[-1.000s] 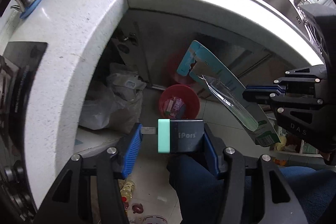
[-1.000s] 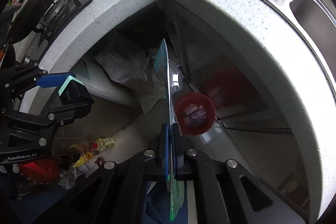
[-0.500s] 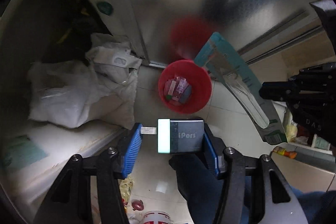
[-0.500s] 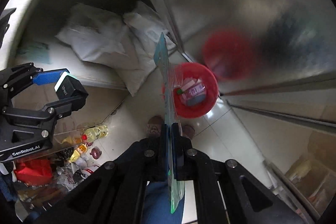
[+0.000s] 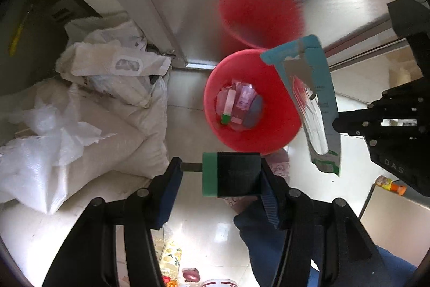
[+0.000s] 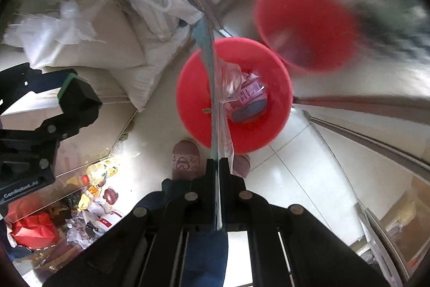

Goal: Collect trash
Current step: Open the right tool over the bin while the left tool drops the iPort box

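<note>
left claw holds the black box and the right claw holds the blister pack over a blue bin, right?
Not quite: the bin is red, not blue, as the right wrist view shows. The left claw does hold the black box, and the right claw holds the blister pack over it.

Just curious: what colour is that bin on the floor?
Red. The bin shows best in the right wrist view.

Bright floor glare, blurred metal reflections, dark fisheye corners.
</note>
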Motion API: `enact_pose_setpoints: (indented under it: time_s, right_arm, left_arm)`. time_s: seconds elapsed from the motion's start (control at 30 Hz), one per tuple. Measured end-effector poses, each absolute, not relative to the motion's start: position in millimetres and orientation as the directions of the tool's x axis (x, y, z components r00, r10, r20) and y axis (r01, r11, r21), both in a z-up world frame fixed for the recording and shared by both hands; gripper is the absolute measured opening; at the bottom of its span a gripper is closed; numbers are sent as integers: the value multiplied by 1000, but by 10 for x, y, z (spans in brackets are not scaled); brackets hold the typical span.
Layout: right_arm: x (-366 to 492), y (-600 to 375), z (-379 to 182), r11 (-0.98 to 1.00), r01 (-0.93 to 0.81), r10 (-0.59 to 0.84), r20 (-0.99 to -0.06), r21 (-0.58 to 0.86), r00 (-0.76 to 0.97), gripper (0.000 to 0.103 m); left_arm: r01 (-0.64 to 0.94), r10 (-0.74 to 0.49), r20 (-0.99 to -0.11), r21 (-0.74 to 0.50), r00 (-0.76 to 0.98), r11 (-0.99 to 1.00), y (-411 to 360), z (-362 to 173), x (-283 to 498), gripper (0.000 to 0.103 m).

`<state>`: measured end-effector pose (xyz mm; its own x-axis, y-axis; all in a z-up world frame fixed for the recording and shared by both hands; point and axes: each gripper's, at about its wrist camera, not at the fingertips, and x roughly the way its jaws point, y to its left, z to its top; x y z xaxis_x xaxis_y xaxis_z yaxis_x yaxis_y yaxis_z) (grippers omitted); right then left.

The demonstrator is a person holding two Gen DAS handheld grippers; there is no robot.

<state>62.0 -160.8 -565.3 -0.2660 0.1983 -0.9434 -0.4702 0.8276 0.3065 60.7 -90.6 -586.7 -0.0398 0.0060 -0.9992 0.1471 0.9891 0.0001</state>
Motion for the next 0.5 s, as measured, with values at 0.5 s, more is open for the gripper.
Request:
enact_pose_setpoints:
  time_s: [0.5]
  right_arm:
    - [719, -1568, -5908, 810, -488, 208, -938, 325, -279, 6]
  left_arm:
    - [144, -13, -998, -23, -65, 989, -776, -6095, 639, 53]
